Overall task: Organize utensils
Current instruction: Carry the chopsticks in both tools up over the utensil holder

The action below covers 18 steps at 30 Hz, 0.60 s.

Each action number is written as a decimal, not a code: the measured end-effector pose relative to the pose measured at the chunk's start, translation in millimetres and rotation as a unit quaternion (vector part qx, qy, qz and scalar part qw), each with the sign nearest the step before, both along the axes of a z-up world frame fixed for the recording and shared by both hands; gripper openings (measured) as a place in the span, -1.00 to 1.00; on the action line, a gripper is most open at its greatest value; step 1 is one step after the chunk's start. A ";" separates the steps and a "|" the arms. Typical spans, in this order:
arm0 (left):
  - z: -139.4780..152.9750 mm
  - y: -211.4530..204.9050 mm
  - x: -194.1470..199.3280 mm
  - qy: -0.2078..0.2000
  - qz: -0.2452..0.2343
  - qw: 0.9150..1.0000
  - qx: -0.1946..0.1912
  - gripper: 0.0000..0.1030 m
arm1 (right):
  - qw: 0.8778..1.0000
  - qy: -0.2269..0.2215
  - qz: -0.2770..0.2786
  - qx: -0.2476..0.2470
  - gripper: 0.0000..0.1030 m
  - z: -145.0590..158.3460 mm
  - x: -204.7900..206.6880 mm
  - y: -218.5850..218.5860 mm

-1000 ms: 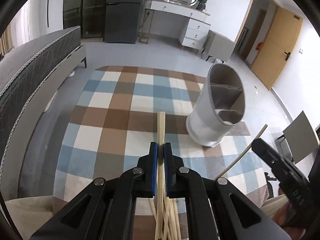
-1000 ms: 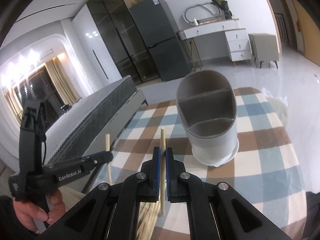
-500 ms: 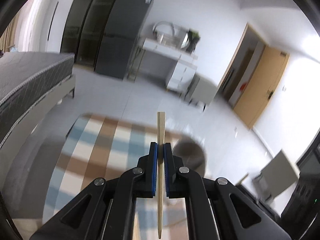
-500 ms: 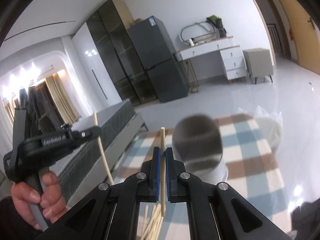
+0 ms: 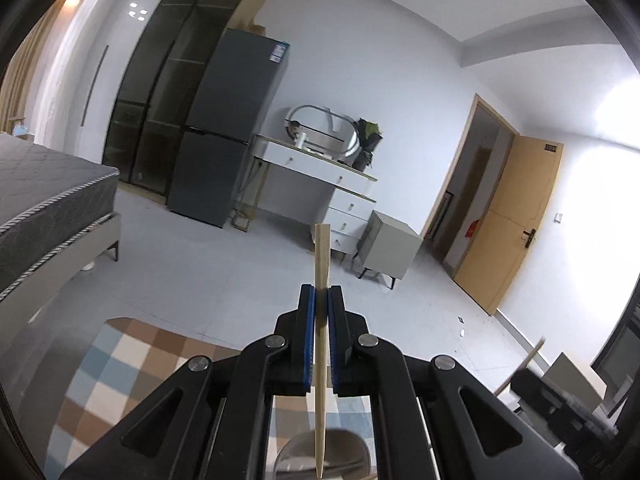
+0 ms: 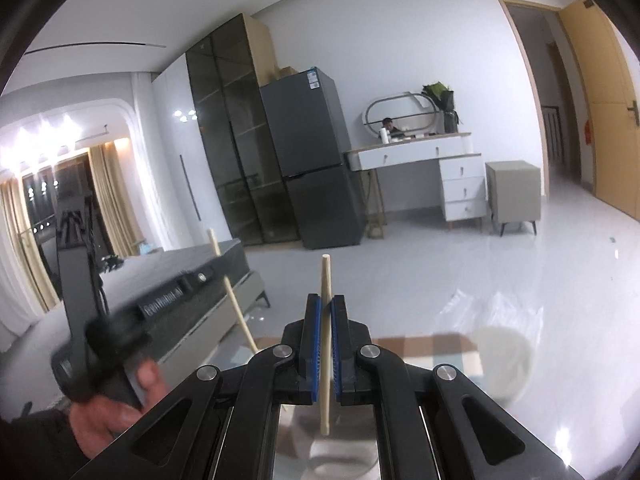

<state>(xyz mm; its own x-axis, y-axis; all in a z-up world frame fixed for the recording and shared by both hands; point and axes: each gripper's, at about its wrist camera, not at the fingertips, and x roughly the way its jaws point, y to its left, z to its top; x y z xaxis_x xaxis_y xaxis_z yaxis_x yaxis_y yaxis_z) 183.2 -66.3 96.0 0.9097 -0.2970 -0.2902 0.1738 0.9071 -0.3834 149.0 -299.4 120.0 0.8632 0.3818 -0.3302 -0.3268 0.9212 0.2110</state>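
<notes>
1. Low in the middle of the left wrist view, the left gripper is clamped on a chopstick, which stands nearly upright, its square end above the blue pads and its thin tip over the grey holder at the bottom edge.
2. A second ago this view looked down on the whole checked rug with the holder standing to the right; now only the rug's lower-left corner shows and the holder is a sliver under the jaws, while the fridge, the white desk and the orange door fill the frame.
3. At the lower right edge of the left wrist view, the right gripper appears only as a dark blur with a pale stick slanting up from it.
4. On the left of the right wrist view, a hand holds the left gripper, its chopstick tilted; the left view shows no hand.
5. In the centre of that view, the right gripper is closed on a second chopstick, upright, its lower end above the holder seen between the arms.
6. To the right there, a clear plastic bag lies on the floor; a second ago the holder stood in full view on the rug.
</notes>
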 end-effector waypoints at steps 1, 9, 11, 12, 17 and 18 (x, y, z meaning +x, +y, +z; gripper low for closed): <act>-4.0 -2.8 5.9 0.001 -0.003 1.000 0.004 -0.97 | 1.000 -0.001 -0.001 -0.002 -0.92 0.1 2.8 0.7; -25.1 -14.0 25.7 0.009 -0.024 0.999 0.025 -0.97 | 1.000 0.002 0.005 -0.030 -0.92 -23.2 39.2 7.0; -30.4 -13.5 27.0 0.014 -0.029 0.999 0.025 -0.97 | 0.999 0.007 0.008 -0.031 -0.92 -30.2 43.9 5.4; -30.1 -15.9 27.4 0.016 -0.031 0.999 0.025 -0.97 | 0.999 0.010 0.010 -0.033 -0.92 -33.5 45.7 5.9; -33.4 -20.0 23.3 0.025 -0.044 0.998 0.034 -0.97 | 0.998 0.027 0.032 -0.053 -0.92 -50.7 52.8 11.6; -33.4 -22.4 23.7 0.027 -0.045 0.998 0.037 -0.97 | 0.997 0.032 0.038 -0.057 -0.92 -54.3 54.3 13.3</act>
<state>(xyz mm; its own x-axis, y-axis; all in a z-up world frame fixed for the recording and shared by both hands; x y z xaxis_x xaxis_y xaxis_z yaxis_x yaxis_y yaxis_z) 206.8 -88.8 62.6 0.8627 -0.3530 -0.3622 0.2374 0.9150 -0.3262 203.3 -286.2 65.7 0.8086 0.4031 -0.4285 -0.3864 0.9132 0.1298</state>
